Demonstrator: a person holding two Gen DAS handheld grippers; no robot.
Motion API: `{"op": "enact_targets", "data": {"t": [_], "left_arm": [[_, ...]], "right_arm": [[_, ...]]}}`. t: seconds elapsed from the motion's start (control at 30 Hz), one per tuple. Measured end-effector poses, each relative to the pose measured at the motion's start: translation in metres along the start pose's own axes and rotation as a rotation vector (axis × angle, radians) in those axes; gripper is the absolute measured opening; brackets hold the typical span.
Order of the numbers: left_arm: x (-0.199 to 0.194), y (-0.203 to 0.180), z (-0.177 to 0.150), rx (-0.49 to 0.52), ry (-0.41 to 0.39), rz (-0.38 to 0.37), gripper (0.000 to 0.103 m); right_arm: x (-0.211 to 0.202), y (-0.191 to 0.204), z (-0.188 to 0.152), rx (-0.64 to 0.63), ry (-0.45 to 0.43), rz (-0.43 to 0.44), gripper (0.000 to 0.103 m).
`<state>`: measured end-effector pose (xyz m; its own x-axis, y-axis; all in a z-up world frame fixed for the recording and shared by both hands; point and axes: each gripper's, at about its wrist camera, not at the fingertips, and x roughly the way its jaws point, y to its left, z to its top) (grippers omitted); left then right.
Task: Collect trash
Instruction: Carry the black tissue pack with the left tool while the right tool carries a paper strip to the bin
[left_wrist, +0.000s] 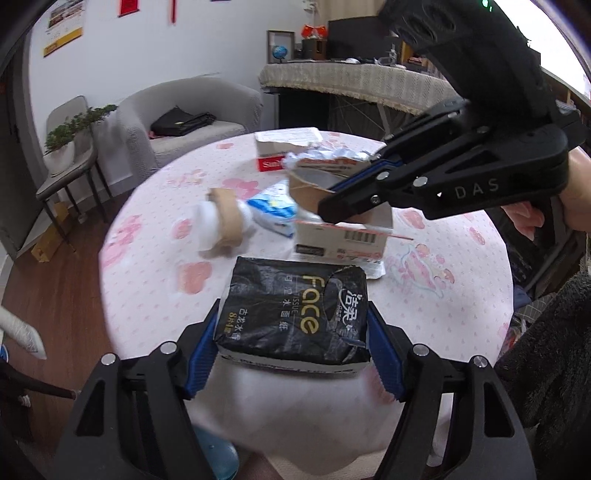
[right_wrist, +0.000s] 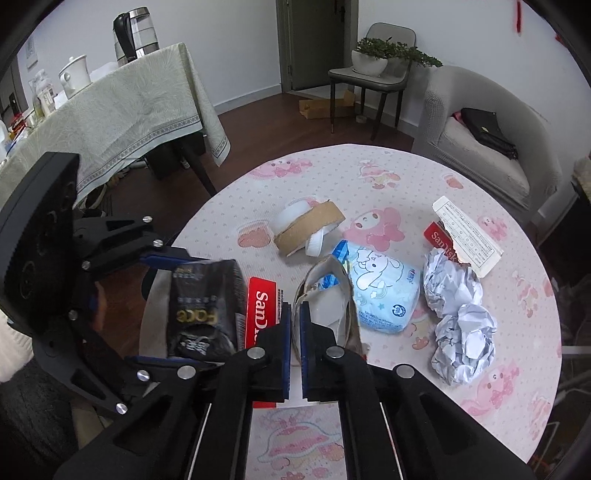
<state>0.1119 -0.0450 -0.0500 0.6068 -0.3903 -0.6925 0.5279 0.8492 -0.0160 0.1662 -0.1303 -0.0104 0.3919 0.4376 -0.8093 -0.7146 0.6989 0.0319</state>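
The left hand-held gripper (left_wrist: 291, 334), angled downward, is clamped on the black tissue pack (left_wrist: 295, 314); the right hand-held gripper (right_wrist: 294, 325), tilted steeply over the tabletop (right_wrist: 517, 332), is pinched on a cardboard ring (right_wrist: 332, 291).

Two close wrist views sharing table (left_wrist: 461, 314)

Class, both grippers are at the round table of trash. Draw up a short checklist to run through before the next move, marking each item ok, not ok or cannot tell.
1. Left gripper grips the black plastic tissue pack: ok, blue pads on both sides.
2. Right gripper shut on the flattened brown cardboard ring: ok, its edge sits between the pads.
3. The two grippers are apart: ok.
4. Trash bin in view: not ok, none visible.
5. Crumpled white paper balls still on the pink-patterned tablecloth: ok, uncollected.
6. Ring free of the red SanDisk box: cannot tell.
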Motion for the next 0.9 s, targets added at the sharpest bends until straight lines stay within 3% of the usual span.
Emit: {"op": "enact_targets", "data": {"t": [0.23, 0.5, 0.9], "left_arm": [[-0.029, 0.028, -0.012, -0.103, -0.039, 0.053, 0.074], [-0.059, 0.063, -0.030, -0.211, -0.073, 0.190, 0.074], [-0.084, 0.126, -0.081, -0.410, -0.029, 0.386, 0.074]], "right_arm": [[-0.002, 0.012, 0.012, 0.041, -0.067, 0.017, 0.003], [-0.005, 0.029, 0.031, 0.053, -0.144, 0.016, 0.003], [0.014, 0.075, 0.065, 0.082, -0.223, 0.081, 0.003]]}}
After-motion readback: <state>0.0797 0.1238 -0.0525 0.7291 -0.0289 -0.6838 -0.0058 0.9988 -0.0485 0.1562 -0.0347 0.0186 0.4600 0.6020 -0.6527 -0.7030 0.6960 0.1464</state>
